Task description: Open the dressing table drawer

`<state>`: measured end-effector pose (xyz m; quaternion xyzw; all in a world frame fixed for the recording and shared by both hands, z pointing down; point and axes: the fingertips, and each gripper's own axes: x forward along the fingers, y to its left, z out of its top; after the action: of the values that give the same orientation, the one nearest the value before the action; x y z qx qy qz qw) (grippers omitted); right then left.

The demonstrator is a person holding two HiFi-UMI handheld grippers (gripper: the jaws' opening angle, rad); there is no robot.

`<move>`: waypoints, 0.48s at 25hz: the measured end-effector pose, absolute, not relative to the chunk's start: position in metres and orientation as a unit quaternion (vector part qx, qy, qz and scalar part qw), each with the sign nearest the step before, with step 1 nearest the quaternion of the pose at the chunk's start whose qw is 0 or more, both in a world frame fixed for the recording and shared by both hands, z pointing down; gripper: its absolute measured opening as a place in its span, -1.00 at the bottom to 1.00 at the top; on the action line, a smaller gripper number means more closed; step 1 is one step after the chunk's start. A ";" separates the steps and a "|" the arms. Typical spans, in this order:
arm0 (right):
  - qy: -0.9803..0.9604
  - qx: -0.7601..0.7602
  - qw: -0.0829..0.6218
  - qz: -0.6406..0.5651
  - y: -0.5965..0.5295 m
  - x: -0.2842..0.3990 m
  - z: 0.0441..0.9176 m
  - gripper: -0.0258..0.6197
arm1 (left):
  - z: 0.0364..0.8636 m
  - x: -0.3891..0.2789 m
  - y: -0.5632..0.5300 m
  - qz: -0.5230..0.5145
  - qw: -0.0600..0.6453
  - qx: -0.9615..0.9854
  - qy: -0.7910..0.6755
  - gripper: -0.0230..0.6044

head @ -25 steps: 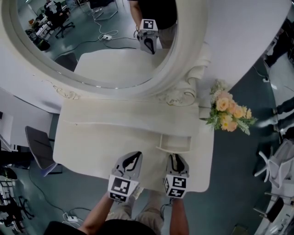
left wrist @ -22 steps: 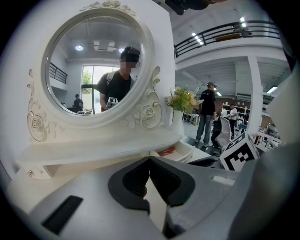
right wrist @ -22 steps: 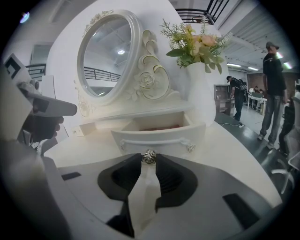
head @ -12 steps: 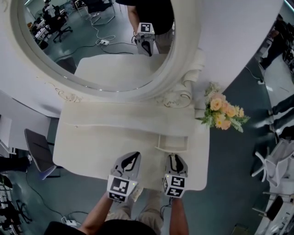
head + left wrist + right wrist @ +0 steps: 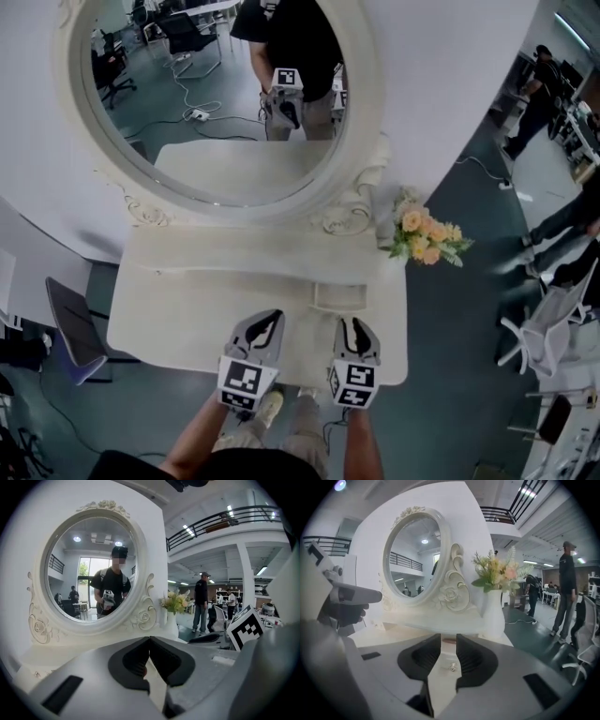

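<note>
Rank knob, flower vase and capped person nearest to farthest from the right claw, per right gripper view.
1. Knob, low centre, between the right claw's jaws, which just closed slightly without touching it.
2. Flower vase, right of centre.
3. Capped person, far right background.

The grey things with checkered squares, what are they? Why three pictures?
They are hand-held grabbers with two jaws each. A person holds the left gripper and the right gripper at a dressing table. One picture comes from a camera on the person's head, looking down; the others from a camera on each grabber. The table has a round mirror, with flowers at its corner. The left jaws are shut on nothing. The right jaws stand apart, having just closed a little; a small shiny knob shows in the gap, ungripped.
</note>
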<state>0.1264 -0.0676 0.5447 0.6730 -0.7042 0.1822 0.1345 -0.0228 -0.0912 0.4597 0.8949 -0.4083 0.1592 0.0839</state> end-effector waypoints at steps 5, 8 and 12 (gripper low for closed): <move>-0.707 0.682 0.116 0.147 -0.060 0.118 0.496 -0.62 | 0.425 -0.024 -0.085 0.135 0.061 0.905 -0.398 -0.92; -0.706 0.688 0.105 0.128 -0.054 0.112 0.469 -0.63 | 0.408 -0.027 -0.081 0.121 0.046 0.911 -0.392 -0.92; -0.704 0.694 0.101 0.108 -0.040 0.103 0.444 -0.65 | 0.395 -0.035 -0.071 0.113 0.038 0.915 -0.385 -0.92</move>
<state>0.1035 -0.0400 0.4440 0.6943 -0.7044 0.1075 0.1013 -0.0348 -0.0705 0.3950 0.9150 -0.3855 0.1125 0.0385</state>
